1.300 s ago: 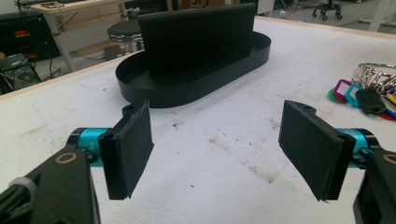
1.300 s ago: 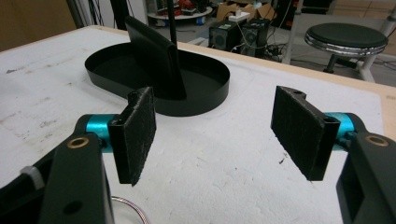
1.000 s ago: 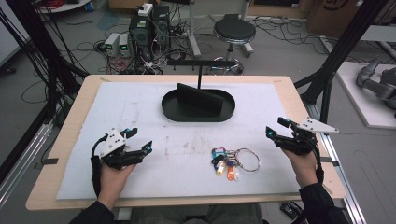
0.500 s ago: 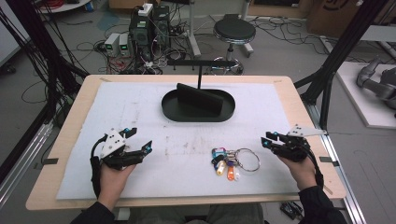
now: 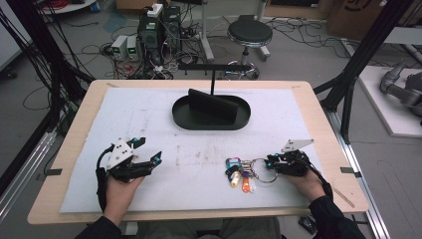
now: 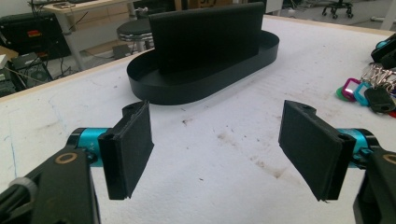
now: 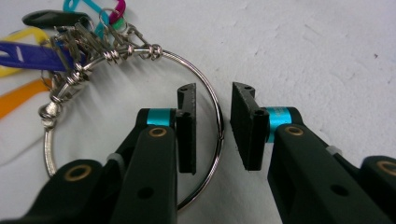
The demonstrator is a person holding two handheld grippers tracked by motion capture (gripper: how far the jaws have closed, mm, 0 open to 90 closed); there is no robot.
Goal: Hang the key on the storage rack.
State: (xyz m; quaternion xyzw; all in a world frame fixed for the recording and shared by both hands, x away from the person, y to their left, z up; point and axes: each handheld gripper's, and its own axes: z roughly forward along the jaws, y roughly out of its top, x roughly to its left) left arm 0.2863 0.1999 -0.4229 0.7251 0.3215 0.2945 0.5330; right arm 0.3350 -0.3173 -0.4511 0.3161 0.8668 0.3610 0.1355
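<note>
The right gripper [image 7: 212, 126] has its jaws just closing, the wire of the key ring [image 7: 215, 116] between them, not yet pinched. The left gripper [image 6: 217, 149] holds its jaws spread wide over bare tabletop [image 6: 219, 116].

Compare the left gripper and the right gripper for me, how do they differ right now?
The left gripper has its jaws spread wide with only bare white mat between them; the right gripper has jaws that have just been closing, now narrow, straddling the wire of the key ring without pressing it yet. The left gripper sits apart from the keys; the right gripper is down at the ring. Both have black pads and teal collars.
</note>
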